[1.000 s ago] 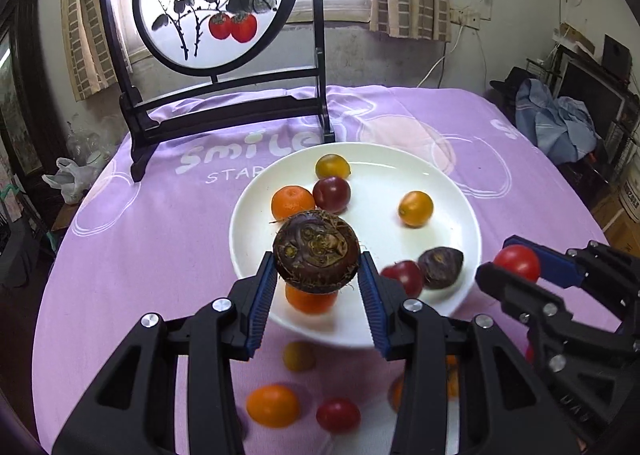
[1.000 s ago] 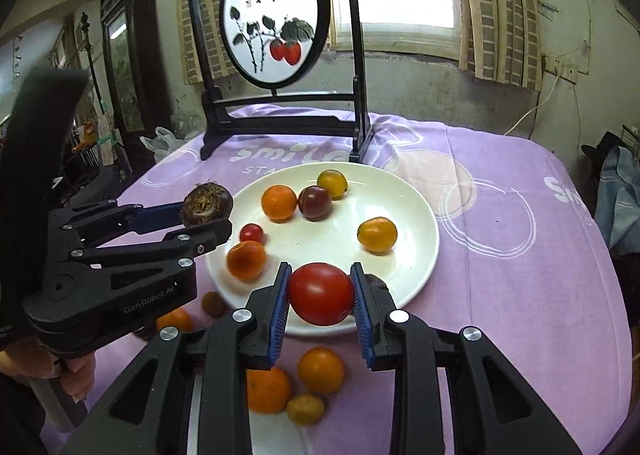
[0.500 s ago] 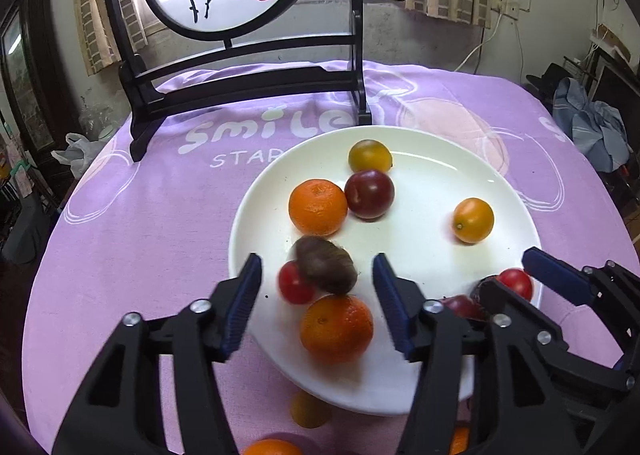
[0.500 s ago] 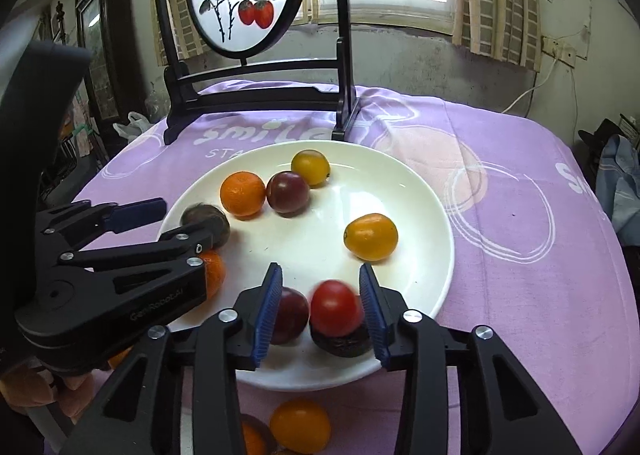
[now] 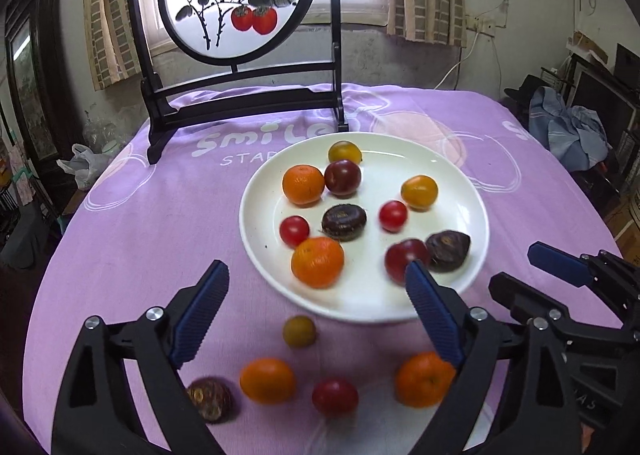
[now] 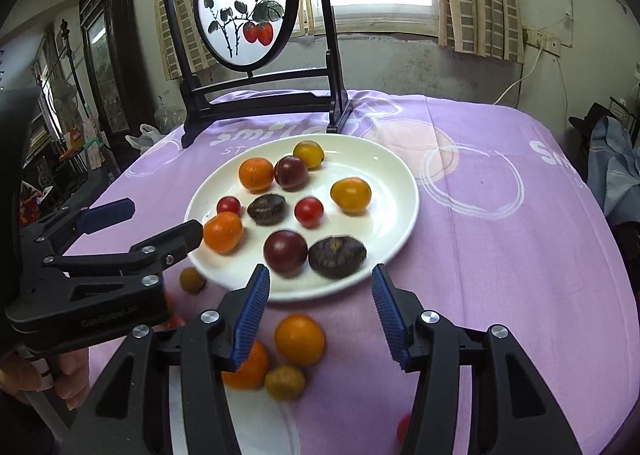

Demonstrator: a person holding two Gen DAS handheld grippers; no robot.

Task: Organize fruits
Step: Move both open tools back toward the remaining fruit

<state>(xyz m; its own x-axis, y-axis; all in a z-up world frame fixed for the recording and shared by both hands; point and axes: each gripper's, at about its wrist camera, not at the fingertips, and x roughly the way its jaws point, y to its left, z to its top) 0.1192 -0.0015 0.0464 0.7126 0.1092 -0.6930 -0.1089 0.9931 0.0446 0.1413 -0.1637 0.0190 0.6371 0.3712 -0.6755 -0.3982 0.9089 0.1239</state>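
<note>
Nine fruits already sit on the white plate (image 5: 472, 199), while about five more lie loose on the purple table (image 5: 140, 223) just in front of it. The left tool (image 5: 316, 311) and right tool (image 6: 320, 307) both hang spread apart and empty near the loose fruits, so I judge the job well past halfway

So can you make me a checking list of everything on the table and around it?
Surface: purple tablecloth, printed with white lettering.
Job's things: white plate holds nine fruits, among them a dark brown fruit. Five more fruits lie on the cloth near the claws, including an orange and a red tomato.
Clutter: framed persimmon painting on a black stand.
Grippers: left claw open, empty; right claw open, empty.
Cables: white cord down the wall.
Surroundings: window, curtains, dark cabinet.
</note>
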